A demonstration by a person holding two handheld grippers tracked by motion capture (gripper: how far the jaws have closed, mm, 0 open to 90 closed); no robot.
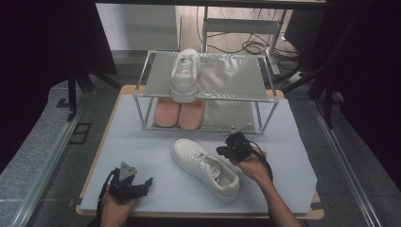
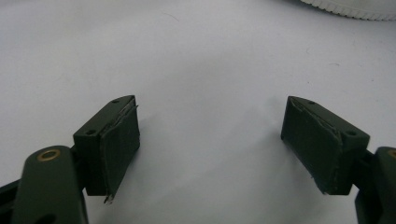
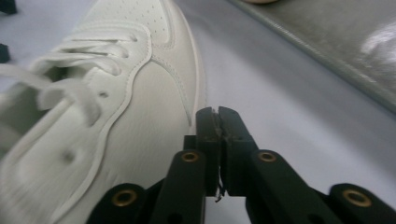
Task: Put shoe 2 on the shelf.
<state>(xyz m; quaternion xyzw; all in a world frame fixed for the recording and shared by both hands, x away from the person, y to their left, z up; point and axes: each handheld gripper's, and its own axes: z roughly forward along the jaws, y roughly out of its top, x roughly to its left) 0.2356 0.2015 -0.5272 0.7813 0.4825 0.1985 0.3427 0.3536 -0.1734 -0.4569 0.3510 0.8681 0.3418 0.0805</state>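
A white sneaker lies on the pale mat, toe toward the far left. A second white sneaker stands on the top shelf of a metal rack. My right gripper is at the near sneaker's far side, shut with nothing between its pads. In the right gripper view its closed tips sit just beside the sneaker's upper. My left gripper rests low at the mat's near left, open. The left gripper stands wide over bare mat, with the sneaker's sole edge far ahead.
A pair of pink slippers sits on the rack's lower shelf. The mat covers a wooden table. Dark curtains hang at both sides, and cables lie on the floor behind the rack.
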